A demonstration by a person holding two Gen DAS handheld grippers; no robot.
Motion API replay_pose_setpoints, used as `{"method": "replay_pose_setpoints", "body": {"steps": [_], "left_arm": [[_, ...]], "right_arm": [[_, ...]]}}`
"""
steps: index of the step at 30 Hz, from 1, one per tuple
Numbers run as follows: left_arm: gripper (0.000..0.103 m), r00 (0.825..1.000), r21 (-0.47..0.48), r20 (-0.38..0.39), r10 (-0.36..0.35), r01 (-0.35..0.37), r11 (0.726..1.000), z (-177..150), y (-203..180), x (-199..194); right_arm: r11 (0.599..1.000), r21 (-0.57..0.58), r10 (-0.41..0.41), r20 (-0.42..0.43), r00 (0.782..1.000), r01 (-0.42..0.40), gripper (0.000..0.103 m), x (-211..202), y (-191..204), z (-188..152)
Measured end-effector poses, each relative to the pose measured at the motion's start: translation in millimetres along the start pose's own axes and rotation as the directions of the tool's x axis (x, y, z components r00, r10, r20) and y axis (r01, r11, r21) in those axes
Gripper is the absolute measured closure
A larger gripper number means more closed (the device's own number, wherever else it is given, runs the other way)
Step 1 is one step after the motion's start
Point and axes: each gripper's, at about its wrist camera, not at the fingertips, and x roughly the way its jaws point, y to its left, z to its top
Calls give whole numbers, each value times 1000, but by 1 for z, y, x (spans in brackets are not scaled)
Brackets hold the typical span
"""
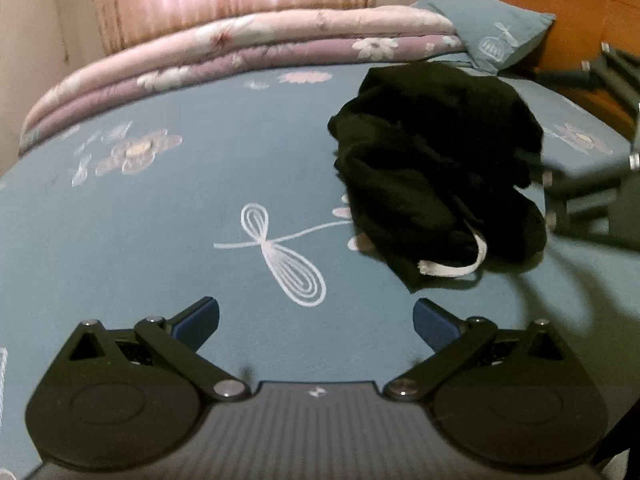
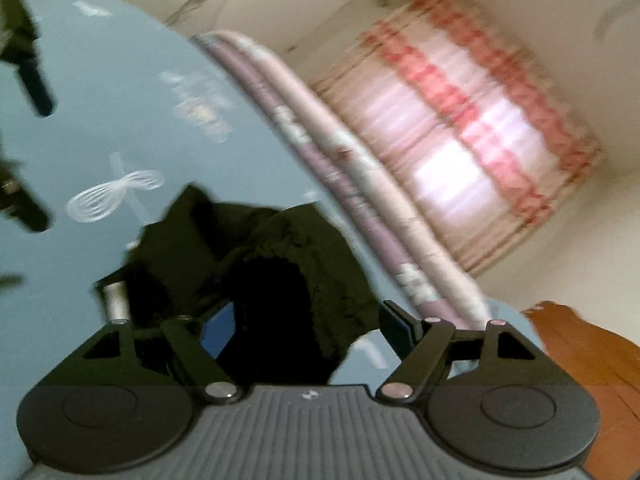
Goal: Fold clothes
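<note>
Lying crumpled on the bed, the black garment; both tools agape.

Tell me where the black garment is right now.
In the left wrist view the black garment lies bunched on the blue bedsheet, right of centre, just right of the dragonfly print and below the blue pillow.

Our left gripper has black linkage arms, silver pivot screws and blue pads. Our right gripper looks identical. A ribbed grey housing sits behind each linkage.
</note>
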Motion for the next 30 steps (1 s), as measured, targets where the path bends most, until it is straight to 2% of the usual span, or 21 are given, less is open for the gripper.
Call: {"method": "replay_pose_setpoints", "body": {"steps": [4,6,8,10,13,15,17,20,22,26,30], "left_arm": [[1,999,45,33,-13,12,999,1,-8,-3],[1,999,74,39,-19,16,997,1,-11,-3],[1,999,106,37,-10,6,994,2,-15,-2],[1,999,132,50,-2,-4,991,1,-18,-3],[1,997,161,73,7,-18,987,1,-21,-6],[1,996,176,87,10,-25,984,1,-22,-9],[1,995,186,100,12,-31,982,3,-25,-12],[1,992,191,124,3,-26,981,3,-29,-19],[1,989,208,145,-1,-29,978,3,-33,-23],[1,985,257,175,-6,-40,966,4,-44,-32],[1,982,279,183,-51,-2,960,4,-52,-41]], "right_arm": [[1000,-3,5,-19,1000,-5,24,8,-6,-2],[999,-5,44,-21,999,-45,33,12,-4,-3],[996,20,88,-47,995,-88,48,17,-5,-2],[989,74,135,-83,987,-129,52,21,-11,-1],[944,251,245,-103,964,-213,69,20,-37,2],[887,378,322,-97,942,-264,71,20,-59,3],[842,462,356,-88,930,-279,73,18,-81,4],[771,566,400,-75,913,-292,73,14,-110,4],[738,601,423,-61,904,-305,74,7,-126,6],[728,604,447,-60,893,-324,74,-13,-142,13],[720,600,487,-83,869,-347,74,-32,-149,15]]}}
